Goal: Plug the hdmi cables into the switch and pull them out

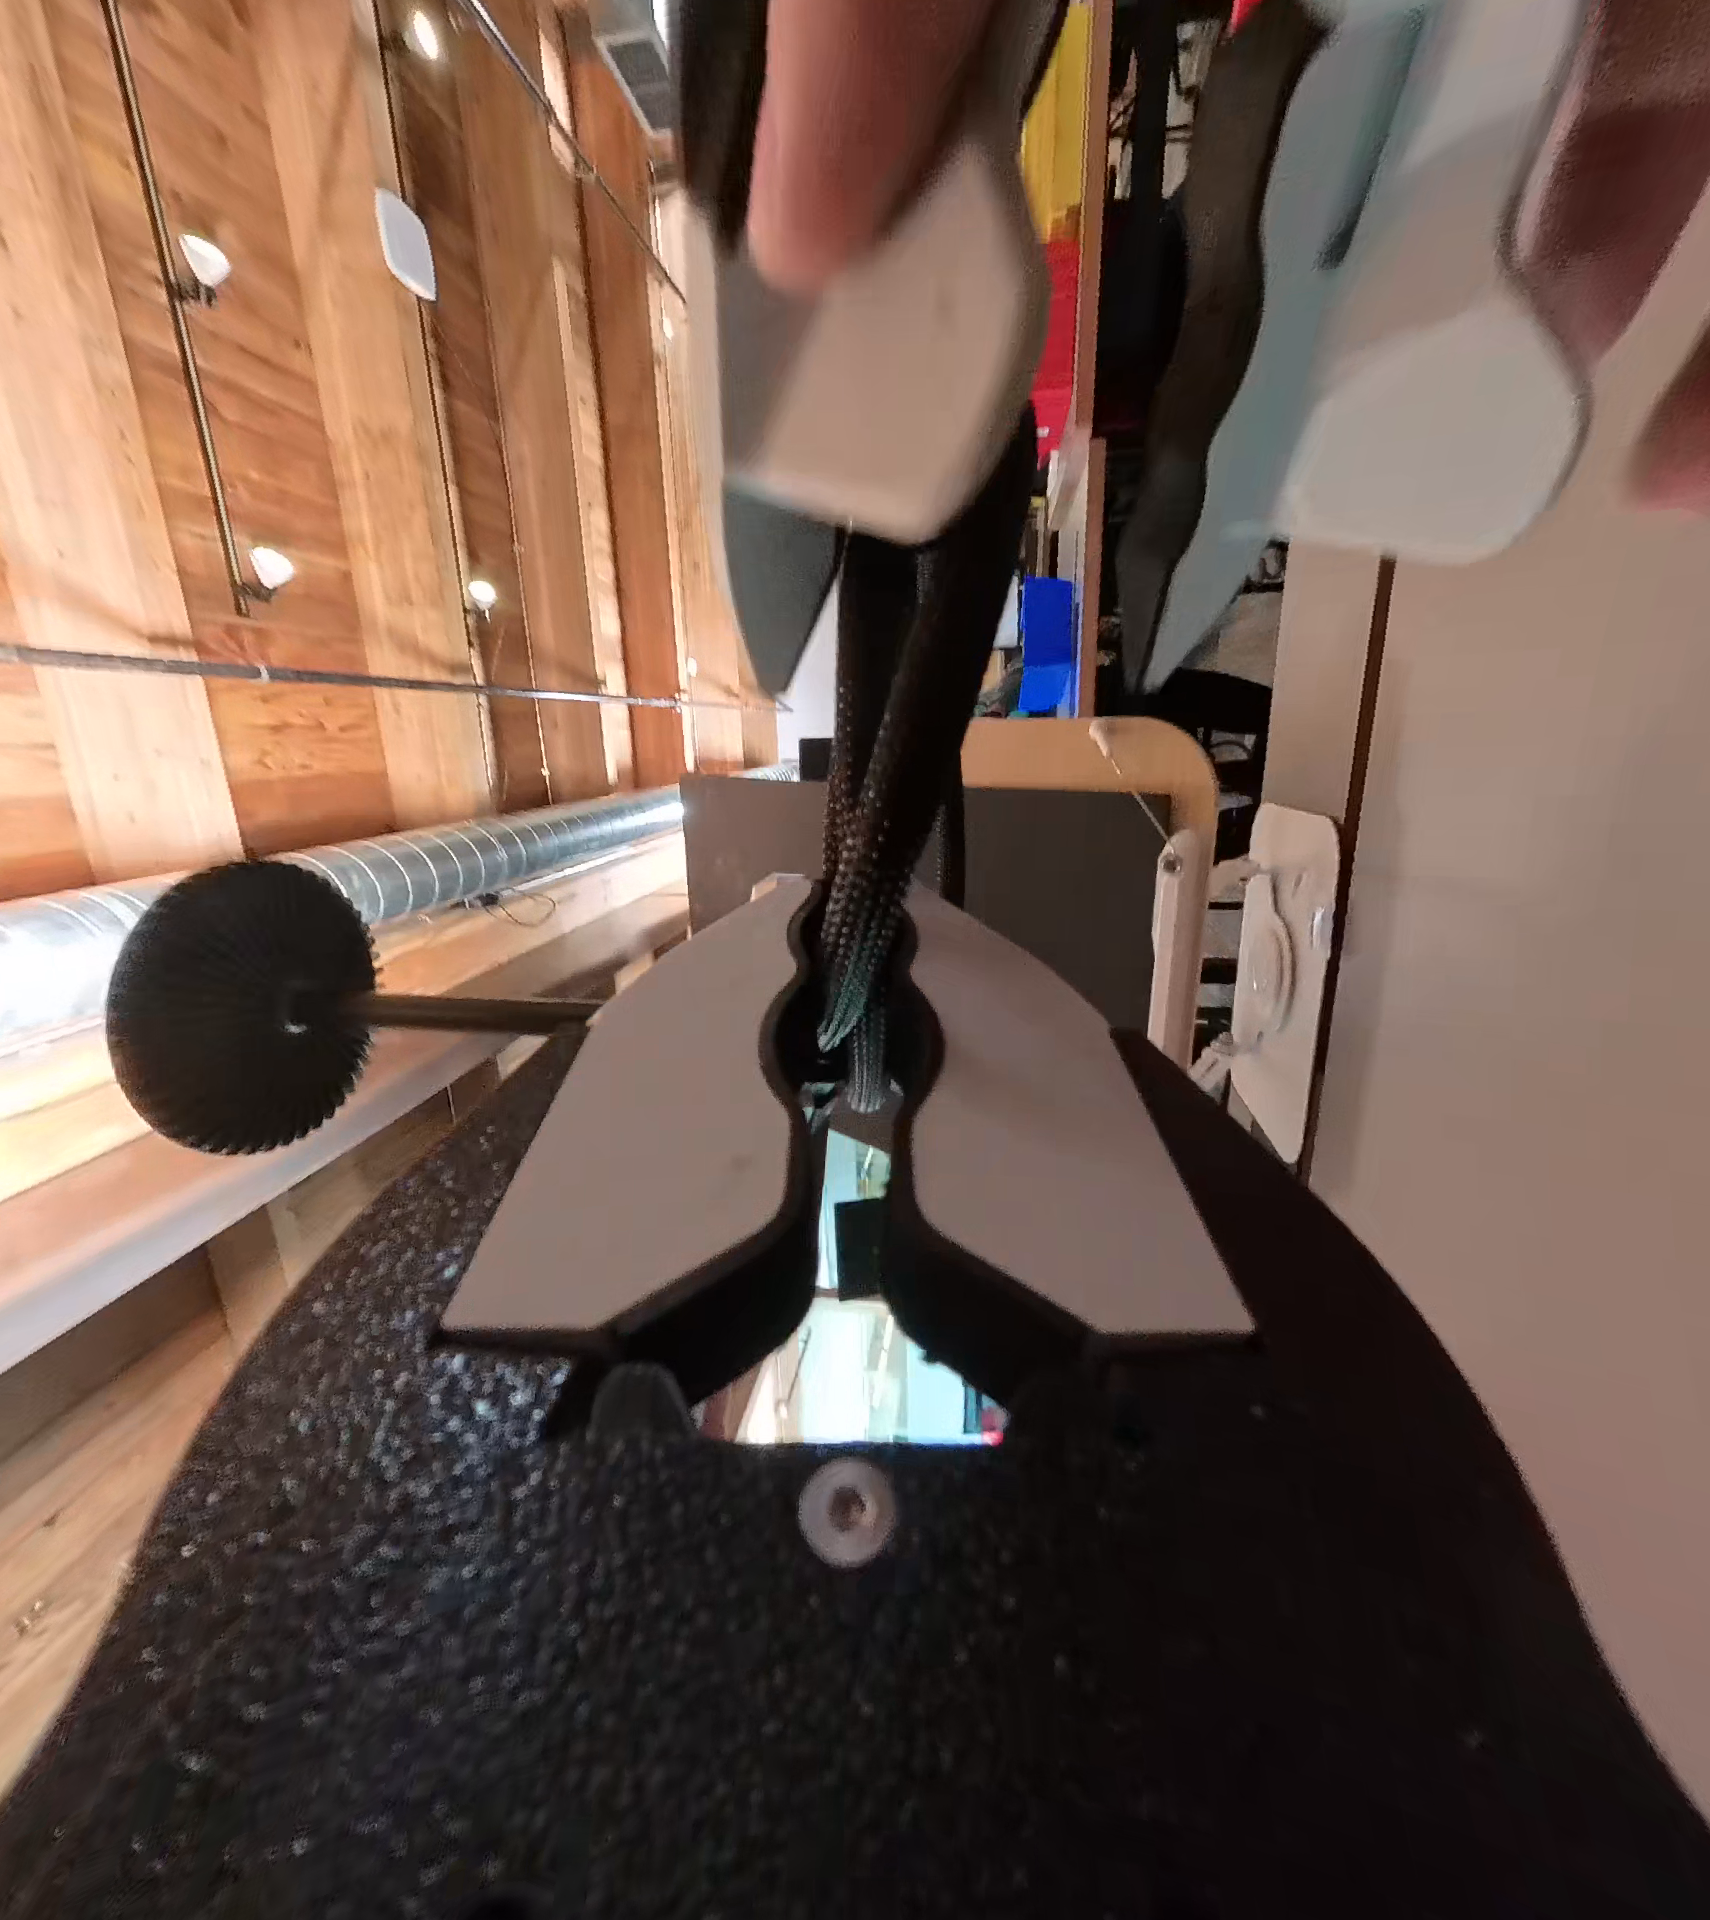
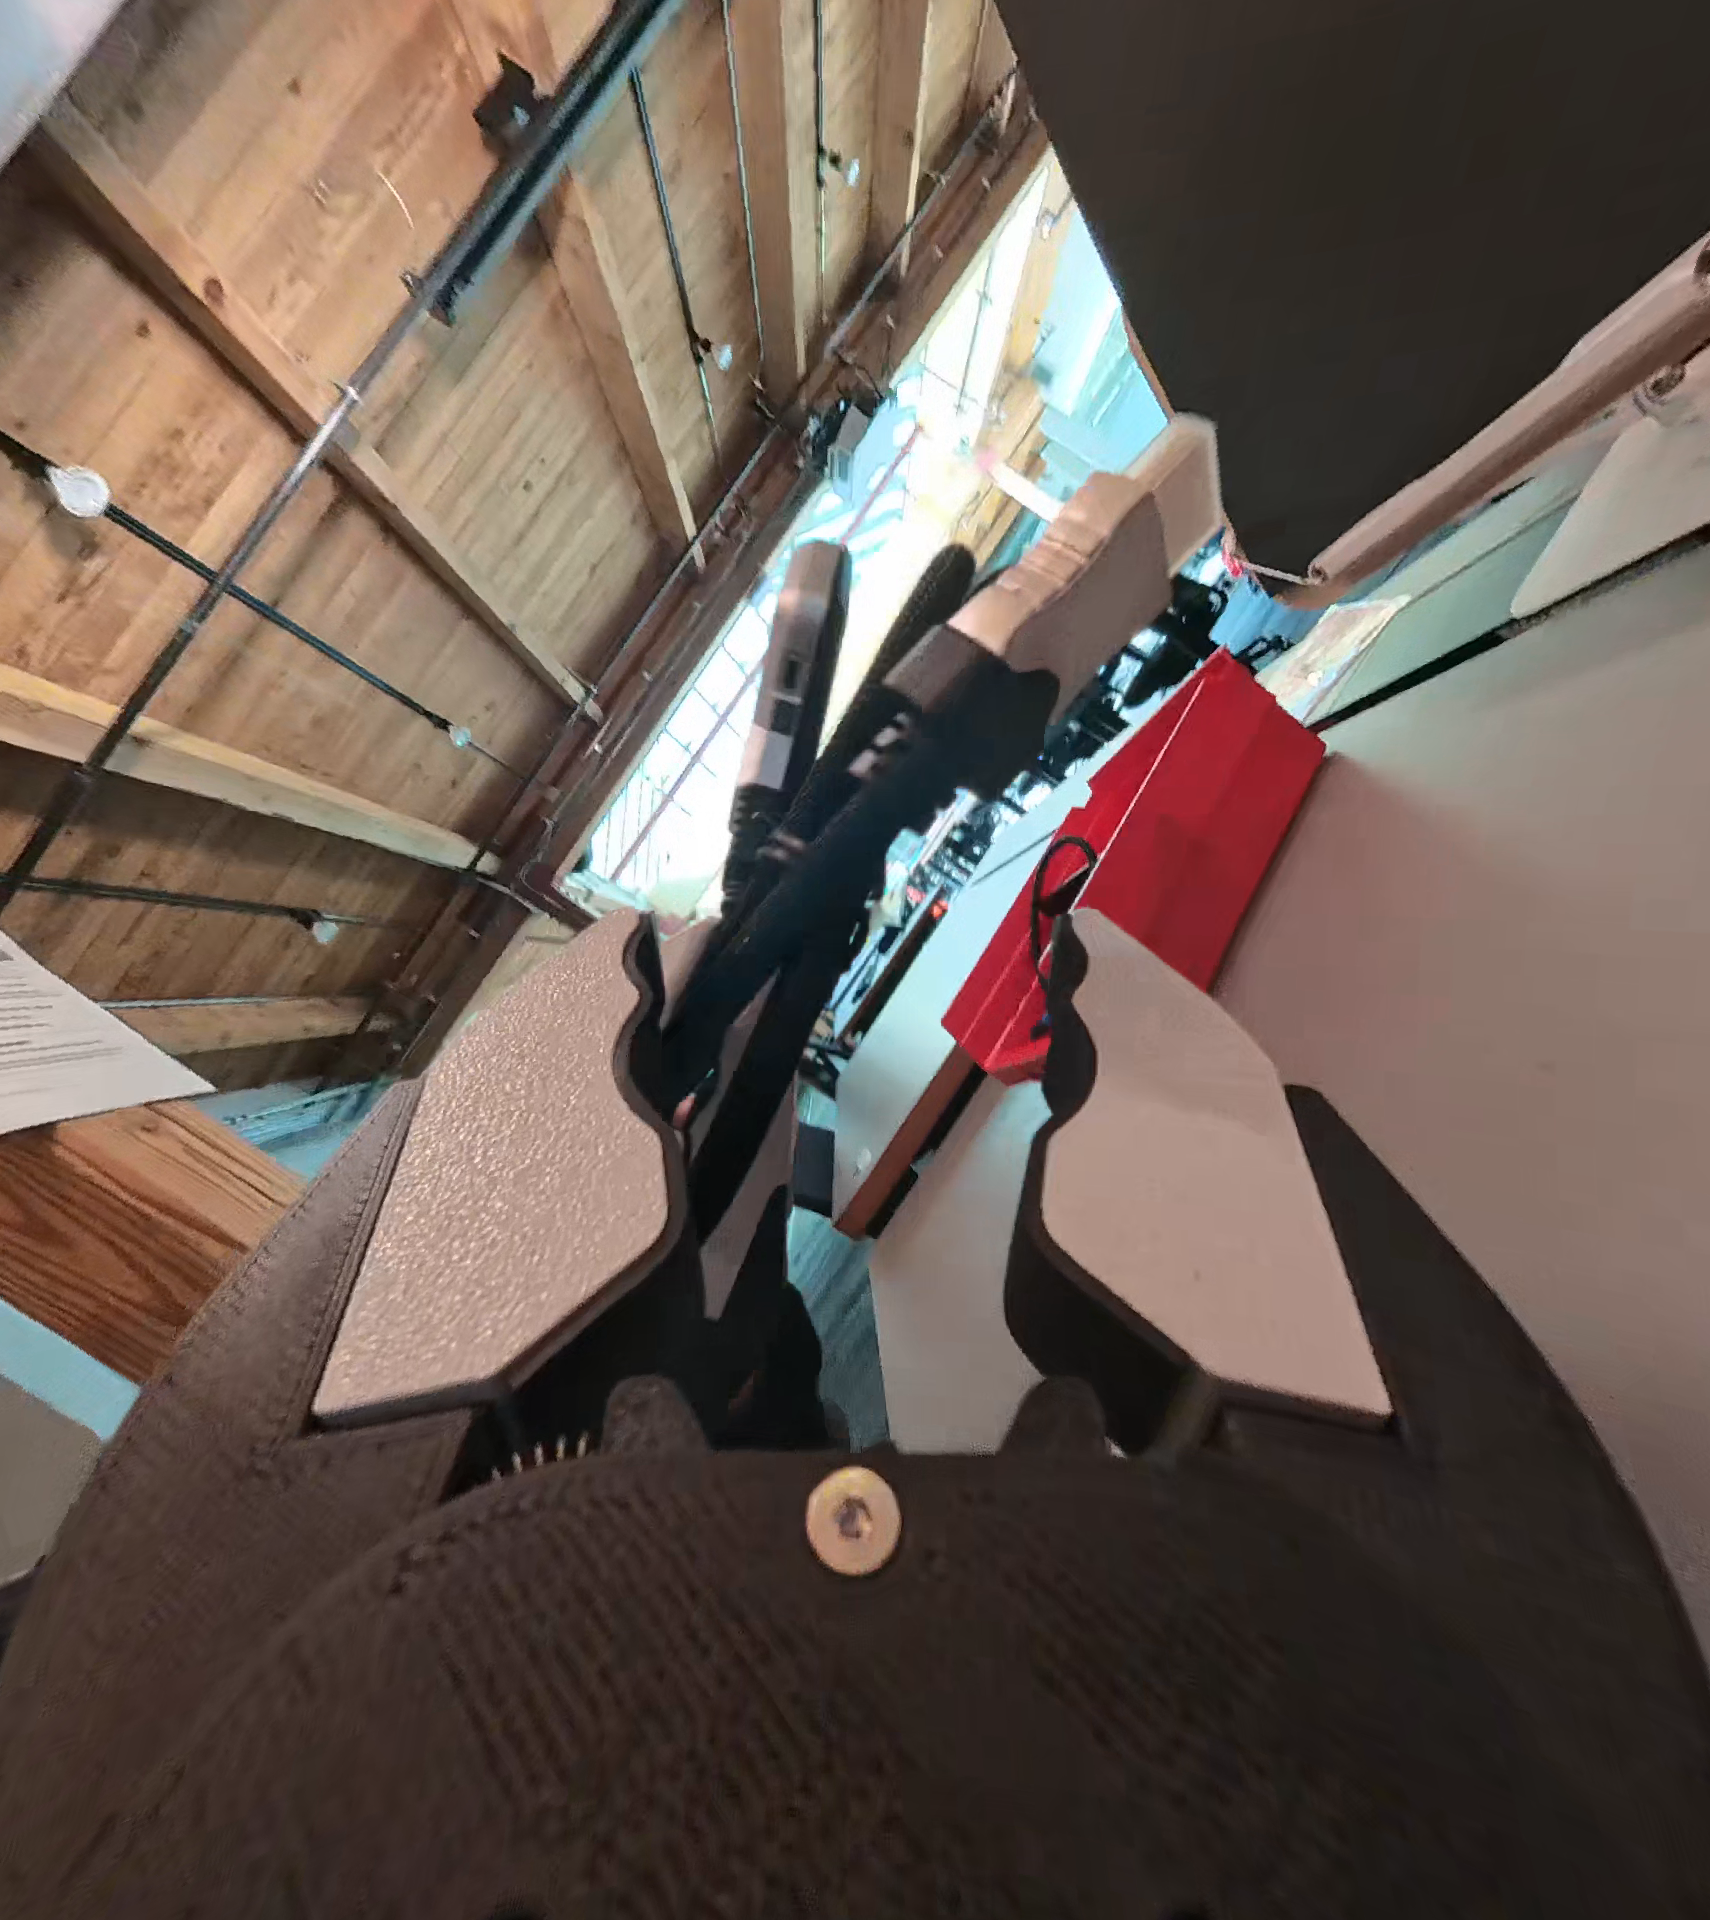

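Note:
My left gripper (image 1: 856,909) points up towards the ceiling and is shut on a bundle of black braided hdmi cables (image 1: 877,727) that runs up out of its fingers. Above it in the left wrist view, the right gripper (image 1: 1142,416) hangs open with grey pads (image 1: 892,374), and a person's fingers (image 1: 830,125) are on it. In the right wrist view, my right gripper (image 2: 851,935) is open and empty. Beyond it, the silver switch (image 2: 797,675) with its row of ports hangs from the black cables (image 2: 809,873), next to the left gripper (image 2: 996,644).
A wooden plank ceiling with rails and lamps (image 1: 207,260) fills the left of both views. A silver duct (image 1: 477,862) and a black ribbed disc on a rod (image 1: 238,1018) are at the left. A red bin (image 2: 1173,831) sits on a white tabletop (image 2: 1557,935). A sheet of paper (image 2: 9,1008) lies on a wooden beam.

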`<action>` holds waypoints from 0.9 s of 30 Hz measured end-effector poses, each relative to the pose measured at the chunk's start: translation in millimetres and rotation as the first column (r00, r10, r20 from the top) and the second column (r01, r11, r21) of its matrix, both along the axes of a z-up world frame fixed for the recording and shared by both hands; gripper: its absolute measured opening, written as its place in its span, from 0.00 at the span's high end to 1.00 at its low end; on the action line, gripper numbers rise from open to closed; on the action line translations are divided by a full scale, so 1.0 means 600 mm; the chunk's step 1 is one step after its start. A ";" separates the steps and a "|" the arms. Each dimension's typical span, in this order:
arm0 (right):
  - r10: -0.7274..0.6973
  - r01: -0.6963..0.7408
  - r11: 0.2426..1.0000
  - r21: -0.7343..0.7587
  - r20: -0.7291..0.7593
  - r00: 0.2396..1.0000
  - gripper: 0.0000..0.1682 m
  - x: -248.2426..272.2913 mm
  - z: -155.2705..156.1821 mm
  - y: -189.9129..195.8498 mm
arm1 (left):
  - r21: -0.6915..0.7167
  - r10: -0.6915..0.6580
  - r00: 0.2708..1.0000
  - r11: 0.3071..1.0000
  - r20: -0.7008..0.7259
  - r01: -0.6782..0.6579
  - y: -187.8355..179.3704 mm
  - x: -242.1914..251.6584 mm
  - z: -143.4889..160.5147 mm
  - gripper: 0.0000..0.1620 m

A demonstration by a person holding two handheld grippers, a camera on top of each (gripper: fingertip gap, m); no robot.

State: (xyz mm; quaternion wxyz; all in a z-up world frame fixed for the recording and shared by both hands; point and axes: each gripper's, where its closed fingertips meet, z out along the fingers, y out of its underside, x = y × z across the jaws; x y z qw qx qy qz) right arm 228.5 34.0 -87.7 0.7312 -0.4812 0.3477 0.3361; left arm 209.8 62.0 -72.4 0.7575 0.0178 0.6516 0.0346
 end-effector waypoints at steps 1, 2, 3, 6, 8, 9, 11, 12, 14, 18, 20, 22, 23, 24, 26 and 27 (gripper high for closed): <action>0.018 -0.018 1.000 0.017 0.002 1.000 0.57 -0.002 0.002 0.001 | 0.011 -0.009 1.000 1.000 0.004 0.009 -0.009 -0.003 -0.003 0.96; 0.021 -0.020 0.998 0.065 -0.012 1.000 0.61 -0.001 0.010 -0.003 | 0.021 -0.021 1.000 1.000 0.008 0.021 -0.016 -0.005 -0.005 0.96; 0.021 -0.019 0.992 0.124 -0.020 1.000 0.72 0.001 0.020 -0.009 | 0.027 -0.039 0.999 0.999 0.012 0.038 -0.021 -0.007 -0.007 0.96; 0.036 -0.030 0.977 0.210 -0.022 0.999 0.86 0.002 0.033 -0.018 | 0.054 -0.049 0.998 0.997 0.031 0.047 -0.029 -0.011 -0.012 0.96; 0.041 -0.054 0.979 0.198 0.067 0.997 0.88 -0.006 0.041 -0.020 | 0.040 -0.054 0.998 0.998 0.027 0.053 -0.030 -0.009 -0.017 0.96; 0.005 -0.031 0.983 0.182 0.141 0.990 0.89 -0.010 0.047 -0.023 | 0.008 -0.054 0.999 0.999 0.005 0.054 -0.028 -0.007 -0.023 0.95; -0.076 0.030 0.988 0.149 0.308 0.948 0.90 -0.023 0.065 -0.026 | -0.047 -0.058 0.998 0.997 -0.010 0.058 -0.027 -0.003 -0.028 0.95; -0.109 0.060 0.989 0.136 0.386 0.916 0.90 -0.031 0.076 -0.029 | -0.080 -0.066 0.998 0.995 -0.021 0.064 -0.028 -0.002 -0.031 0.94; -0.200 0.161 0.980 0.118 0.571 0.796 0.90 -0.041 0.101 -0.043 | -0.157 -0.079 0.996 0.985 -0.028 0.074 -0.030 0.000 -0.034 0.85; -0.261 0.300 0.948 0.107 0.803 0.536 0.91 -0.064 0.138 -0.071 | -0.337 -0.185 0.980 0.929 -0.074 0.150 -0.048 -0.002 -0.052 0.65; -0.245 0.321 0.943 0.092 0.845 0.475 0.91 -0.073 0.139 -0.070 | -0.484 -0.252 0.961 0.859 -0.112 0.169 -0.060 -0.006 -0.069 0.62; -0.210 0.303 0.951 0.069 0.861 0.463 0.91 -0.082 0.134 -0.061 | -0.514 -0.241 0.963 0.845 -0.119 0.148 -0.059 -0.002 -0.082 0.61; -0.188 0.327 0.944 0.035 0.872 0.452 0.91 -0.077 0.126 -0.056 | -0.483 -0.221 0.970 0.864 -0.102 0.146 -0.055 0.000 -0.084 0.61; -0.143 0.341 0.940 -0.017 0.887 0.439 0.91 -0.073 0.115 -0.050 | -0.426 -0.187 0.979 0.895 -0.085 0.134 -0.048 0.002 -0.086 0.63; -0.091 0.339 0.938 -0.069 0.897 0.433 0.91 -0.072 0.105 -0.048 | -0.317 -0.124 0.990 0.943 -0.068 0.097 -0.028 0.005 -0.094 0.69; -0.072 0.336 0.937 -0.095 0.889 0.453 0.91 -0.068 0.103 -0.050 | -0.291 -0.105 0.990 0.954 -0.091 0.074 -0.016 0.009 -0.105 0.73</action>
